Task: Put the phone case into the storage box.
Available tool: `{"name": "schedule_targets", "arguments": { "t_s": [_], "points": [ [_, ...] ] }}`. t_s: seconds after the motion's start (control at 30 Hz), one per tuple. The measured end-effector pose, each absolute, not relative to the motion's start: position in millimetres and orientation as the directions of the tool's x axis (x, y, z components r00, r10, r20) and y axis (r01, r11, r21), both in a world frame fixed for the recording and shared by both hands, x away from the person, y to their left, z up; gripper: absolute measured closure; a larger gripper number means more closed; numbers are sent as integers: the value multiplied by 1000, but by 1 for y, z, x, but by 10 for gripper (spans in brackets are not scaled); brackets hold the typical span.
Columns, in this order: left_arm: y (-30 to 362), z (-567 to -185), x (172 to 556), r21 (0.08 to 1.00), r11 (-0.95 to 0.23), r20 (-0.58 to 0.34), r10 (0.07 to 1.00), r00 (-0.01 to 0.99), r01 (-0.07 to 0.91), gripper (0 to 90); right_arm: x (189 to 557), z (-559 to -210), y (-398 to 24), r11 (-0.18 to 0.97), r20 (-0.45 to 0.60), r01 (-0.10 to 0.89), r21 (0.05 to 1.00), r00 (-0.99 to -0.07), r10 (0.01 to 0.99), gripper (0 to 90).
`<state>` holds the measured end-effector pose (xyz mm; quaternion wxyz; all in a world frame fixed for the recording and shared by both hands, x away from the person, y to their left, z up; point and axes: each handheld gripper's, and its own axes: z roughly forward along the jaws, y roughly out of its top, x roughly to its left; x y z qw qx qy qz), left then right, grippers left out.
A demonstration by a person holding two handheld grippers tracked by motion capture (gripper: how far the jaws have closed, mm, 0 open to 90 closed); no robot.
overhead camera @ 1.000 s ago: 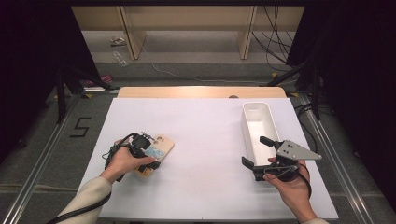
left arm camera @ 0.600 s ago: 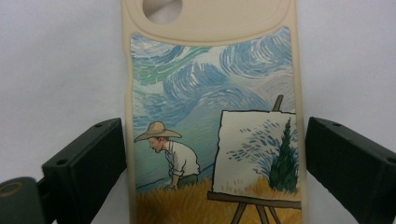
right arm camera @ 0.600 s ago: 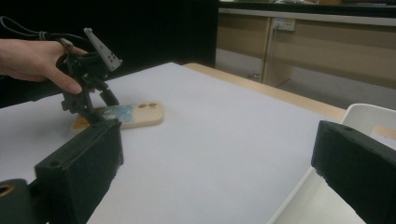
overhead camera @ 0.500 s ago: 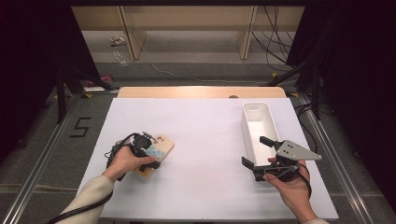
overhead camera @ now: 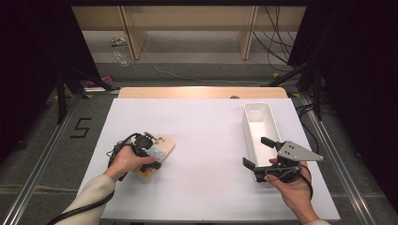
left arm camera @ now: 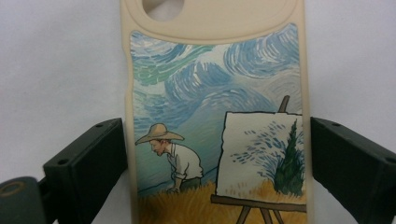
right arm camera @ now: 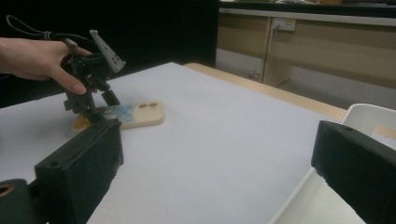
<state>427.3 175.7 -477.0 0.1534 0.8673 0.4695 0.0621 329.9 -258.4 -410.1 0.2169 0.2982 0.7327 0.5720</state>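
- Phone case [overhead camera: 157, 154] lying flat on the white table [overhead camera: 202, 136], lower left of the high view, cream-rimmed with a painted scene of swirling blue sky, a straw-hatted figure and an easel.
- Left gripper [overhead camera: 145, 154] down over the case's near end in the high view, held by the left hand [overhead camera: 129, 161] coming in from the lower left corner.
- In the left gripper view, black jaws spread to either side of the case [left arm camera: 217, 121], one at lower left, one at lower right; left jaw right at the case's edge, right jaw with a thin sliver of table showing between; not clamped.
- Camera cut-out of the case at top centre of the left gripper view.
- Right gripper [overhead camera: 258, 152] at lower right of the high view, in the right hand [overhead camera: 293, 190], jaws wide apart and holding nothing.
- White bin [overhead camera: 260, 129] just beside that gripper, at right centre of the high view, long and narrow.
- In the right gripper view, left gripper [right arm camera: 98, 105] and case [right arm camera: 126, 114] at upper left, bin rim [right arm camera: 369, 116] at right edge.
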Motion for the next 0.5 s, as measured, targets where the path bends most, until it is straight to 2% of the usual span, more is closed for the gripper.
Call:
{"name": "schedule_targets", "arguments": {
  "t_s": [0.5],
  "points": [
    [174,-475,426,319,-503,-26,843,538,804,101,330,-410,-258,168,22,187,968,-729,684,30]
  ]
}}
